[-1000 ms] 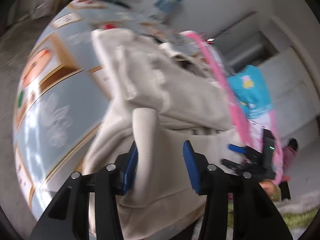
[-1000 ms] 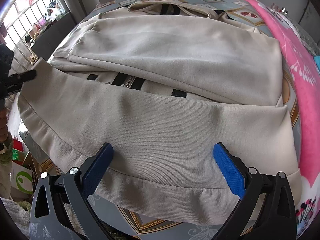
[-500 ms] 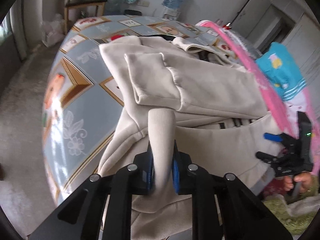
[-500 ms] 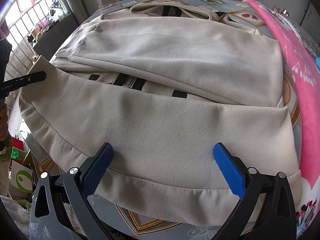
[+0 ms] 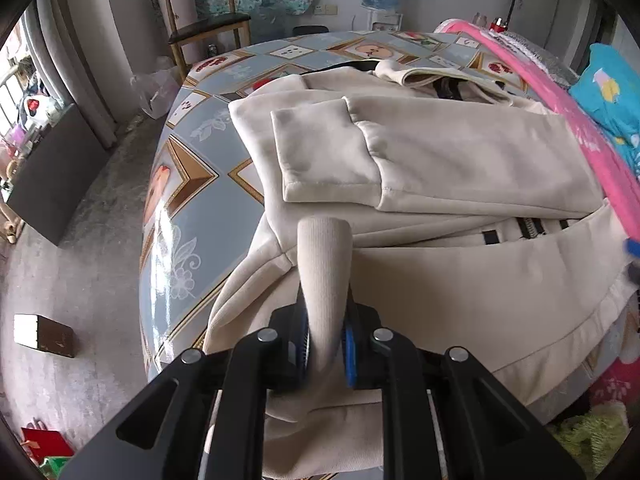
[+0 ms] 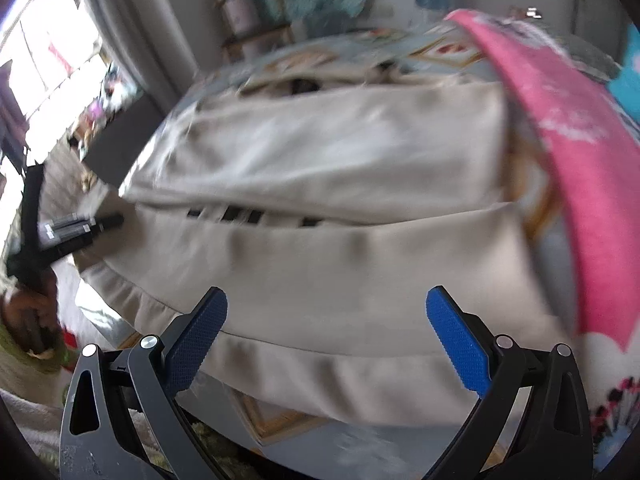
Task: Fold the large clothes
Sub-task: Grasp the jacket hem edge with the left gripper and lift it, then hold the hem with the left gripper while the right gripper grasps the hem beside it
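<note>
Risk, as a judgement: only the left corner of the hem is held, so lifting now would drag the beige jacket (image 5: 460,160) askew across the glossy patterned worktop (image 5: 176,216) and undo the sleeve (image 5: 320,156) already folded over its chest; the hem overhangs the near edge and could slide off toward the floor; the pinched tab is narrow and might slip out under load; the right wrist view is motion-blurred, so a grab from that side could miss the hem.

Left gripper (image 5: 326,346): pads nearly together, clamped on a bunched strip of the jacket's ribbed hem (image 5: 324,264) at its left corner.

Right gripper (image 6: 326,338): spread wide, holding nothing; poised just over the hem near the worktop edge, contact not discernible.

Jacket lies flat on worktop, pink blanket (image 5: 580,128) beside it.
</note>
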### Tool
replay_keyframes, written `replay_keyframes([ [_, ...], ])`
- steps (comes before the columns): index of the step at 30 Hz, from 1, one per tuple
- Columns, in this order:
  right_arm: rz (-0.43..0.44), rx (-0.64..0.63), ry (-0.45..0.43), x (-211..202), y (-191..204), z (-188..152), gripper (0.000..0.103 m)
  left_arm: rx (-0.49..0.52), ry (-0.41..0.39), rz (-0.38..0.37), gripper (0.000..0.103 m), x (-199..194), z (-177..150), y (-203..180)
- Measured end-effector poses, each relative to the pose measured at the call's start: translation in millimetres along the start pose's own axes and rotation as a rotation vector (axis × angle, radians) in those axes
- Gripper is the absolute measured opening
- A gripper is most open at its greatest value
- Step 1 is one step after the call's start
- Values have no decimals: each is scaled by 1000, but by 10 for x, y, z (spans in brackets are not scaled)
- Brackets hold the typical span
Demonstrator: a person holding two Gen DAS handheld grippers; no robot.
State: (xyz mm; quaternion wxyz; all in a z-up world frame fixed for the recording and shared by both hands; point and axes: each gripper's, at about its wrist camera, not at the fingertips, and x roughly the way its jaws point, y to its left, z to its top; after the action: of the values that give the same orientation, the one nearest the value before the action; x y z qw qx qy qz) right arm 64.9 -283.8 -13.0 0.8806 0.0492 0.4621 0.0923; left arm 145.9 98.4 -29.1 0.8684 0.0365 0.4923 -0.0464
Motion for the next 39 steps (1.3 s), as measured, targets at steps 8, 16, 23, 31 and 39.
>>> replay_keyframes([
  [8,-68,134,-55,-368,-883,-163,88,18,5,62,14,-4,-10,-89],
  [16,133,185,-55,-51,-1146,154,69,-29,21,76,14,51,5,-92],
  [23,236,175,-3,281,-1158,406,50,-52,29,79,14,54,8,-83],
  [31,251,101,55,247,-1076,360,49,-67,37,72,14,63,11,-62],
  [39,280,127,90,483,-1149,509,49,-74,35,64,14,62,11,-52],
])
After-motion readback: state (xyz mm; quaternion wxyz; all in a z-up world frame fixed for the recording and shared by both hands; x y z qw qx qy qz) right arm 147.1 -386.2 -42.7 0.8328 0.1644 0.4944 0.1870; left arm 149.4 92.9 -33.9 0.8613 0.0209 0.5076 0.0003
